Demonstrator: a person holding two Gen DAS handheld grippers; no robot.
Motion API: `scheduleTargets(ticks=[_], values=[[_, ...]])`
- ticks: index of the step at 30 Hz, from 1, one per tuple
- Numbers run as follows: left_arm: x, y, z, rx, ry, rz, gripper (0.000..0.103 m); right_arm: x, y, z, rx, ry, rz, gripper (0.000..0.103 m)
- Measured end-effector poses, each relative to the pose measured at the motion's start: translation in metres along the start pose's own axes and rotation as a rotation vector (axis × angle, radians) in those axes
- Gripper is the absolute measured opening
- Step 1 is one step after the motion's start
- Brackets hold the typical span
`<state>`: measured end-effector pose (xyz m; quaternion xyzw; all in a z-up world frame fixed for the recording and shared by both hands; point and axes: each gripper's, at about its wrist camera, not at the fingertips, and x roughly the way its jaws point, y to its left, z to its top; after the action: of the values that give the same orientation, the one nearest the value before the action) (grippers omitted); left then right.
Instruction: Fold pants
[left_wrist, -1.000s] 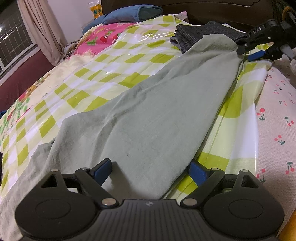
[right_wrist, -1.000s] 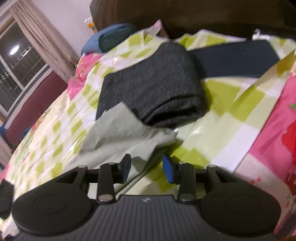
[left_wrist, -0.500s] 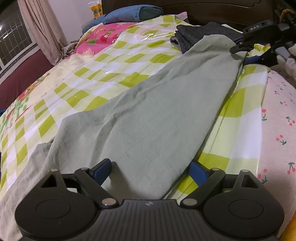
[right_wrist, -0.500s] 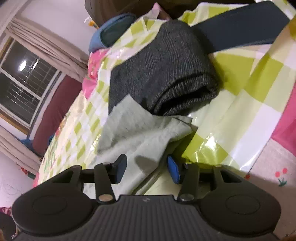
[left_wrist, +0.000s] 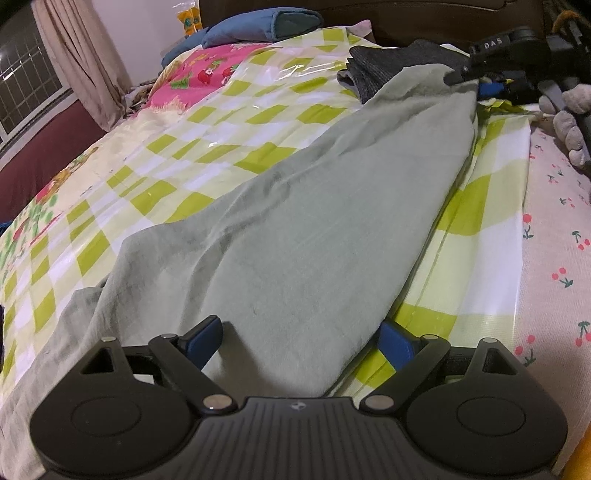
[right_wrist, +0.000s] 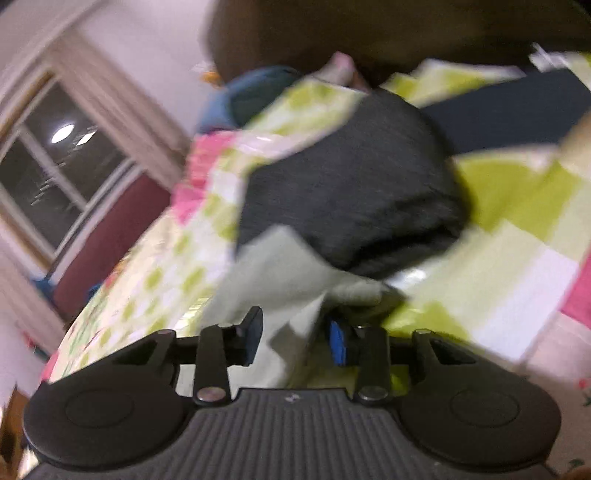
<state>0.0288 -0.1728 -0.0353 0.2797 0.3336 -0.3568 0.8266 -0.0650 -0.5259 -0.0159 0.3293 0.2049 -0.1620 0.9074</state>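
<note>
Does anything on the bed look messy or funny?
Yes. The far end of the green pants lies up on the folded dark grey clothes instead of flat on the checked sheet. The near left edge is rumpled too.

Low opposite-end wrist views, sharing green pants (left_wrist: 295, 221), right blurred

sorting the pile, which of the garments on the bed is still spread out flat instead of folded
The pale green pants, lying open lengthwise across the checked sheet. The dark grey garment and the navy one behind it are already folded.
</note>
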Motion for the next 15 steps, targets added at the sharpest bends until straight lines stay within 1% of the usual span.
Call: scheduleTargets(ticks=[1,2,4,5,7,10,11,14,15], values=[[0.001,0.0,0.0,-0.001,0.002,-0.002,0.103,0.003,0.003,-0.001,-0.031,-0.004,-0.019,0.038],[0.001,0.001,0.0,-0.002,0.003,-0.003,0.103,0.011,-0.001,-0.001,-0.028,0.016,-0.041,0.038],[0.001,0.001,0.0,-0.004,0.0,-0.002,0.103,0.026,-0.013,-0.001,0.045,0.068,-0.068,0.034],[0.0,0.001,0.0,-0.005,0.0,0.0,0.103,0.027,-0.017,0.0,0.068,0.076,-0.075,0.031],[0.001,0.0,0.0,-0.004,0.0,0.002,0.103,0.022,-0.019,0.002,0.089,0.078,-0.045,0.035],[0.001,0.0,0.0,-0.007,0.0,-0.002,0.103,0.014,-0.019,-0.001,0.083,0.107,-0.037,0.041],[0.001,0.001,0.0,-0.013,-0.001,-0.003,0.103,0.014,-0.019,-0.002,0.081,0.108,-0.028,0.045],[0.001,0.001,-0.001,-0.017,-0.003,0.002,0.103,0.024,-0.018,-0.001,0.113,0.096,-0.026,0.054],[0.001,0.001,-0.001,-0.019,-0.003,0.003,0.103,0.028,-0.015,0.0,0.121,0.087,-0.022,0.055]])
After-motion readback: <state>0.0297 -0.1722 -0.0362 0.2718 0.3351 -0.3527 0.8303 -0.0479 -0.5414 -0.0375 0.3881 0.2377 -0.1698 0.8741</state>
